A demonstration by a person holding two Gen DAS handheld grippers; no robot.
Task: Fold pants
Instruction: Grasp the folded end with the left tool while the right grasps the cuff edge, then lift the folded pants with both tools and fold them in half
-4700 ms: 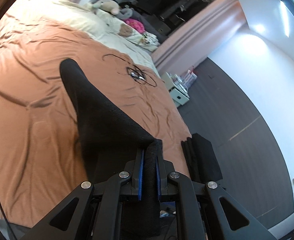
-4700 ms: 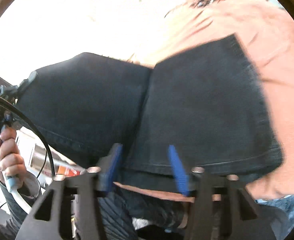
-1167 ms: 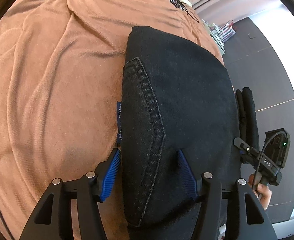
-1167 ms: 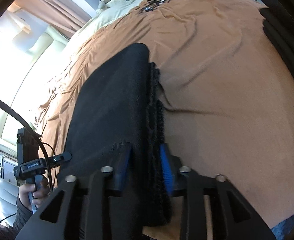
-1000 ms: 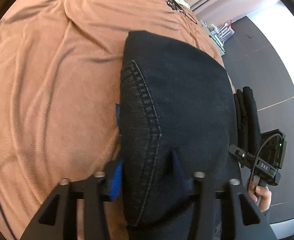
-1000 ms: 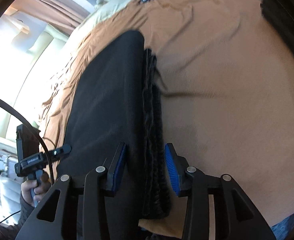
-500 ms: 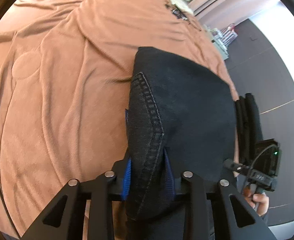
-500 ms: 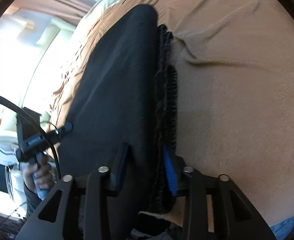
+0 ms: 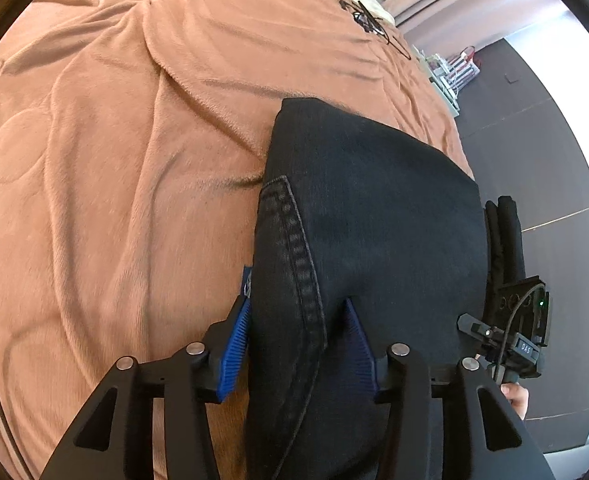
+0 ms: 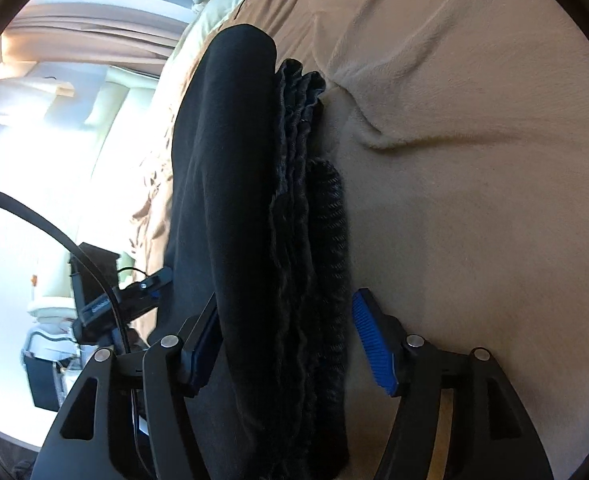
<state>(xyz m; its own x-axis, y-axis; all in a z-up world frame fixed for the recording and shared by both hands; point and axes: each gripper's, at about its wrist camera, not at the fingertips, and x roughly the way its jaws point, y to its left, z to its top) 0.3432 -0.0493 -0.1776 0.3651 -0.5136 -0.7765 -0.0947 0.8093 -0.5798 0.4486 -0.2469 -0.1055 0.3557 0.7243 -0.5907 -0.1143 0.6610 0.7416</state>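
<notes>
Black jeans (image 9: 366,208), folded into a thick stack, lie on the brown blanket (image 9: 114,160). My left gripper (image 9: 298,308) straddles their stitched near edge; its jaws are opening, with the blue pads (image 9: 234,344) flanking the fabric. In the right wrist view the same stack (image 10: 230,184) shows its layered side. My right gripper (image 10: 286,300) is around that edge with jaws opening. Its right pad (image 10: 374,344) stands clear of the cloth, and its left pad is partly hidden behind the stack.
Another pile of dark folded clothes (image 9: 502,232) sits at the bed's right edge, above a dark floor (image 9: 534,140). Black cables (image 9: 366,20) and pillows lie at the far end. A hand (image 9: 514,396) grips the right tool's handle.
Half a second ago both grippers were pinched tight on the pants' edge. Their jaws now stand wider. The right view has tipped down closer to the stack.
</notes>
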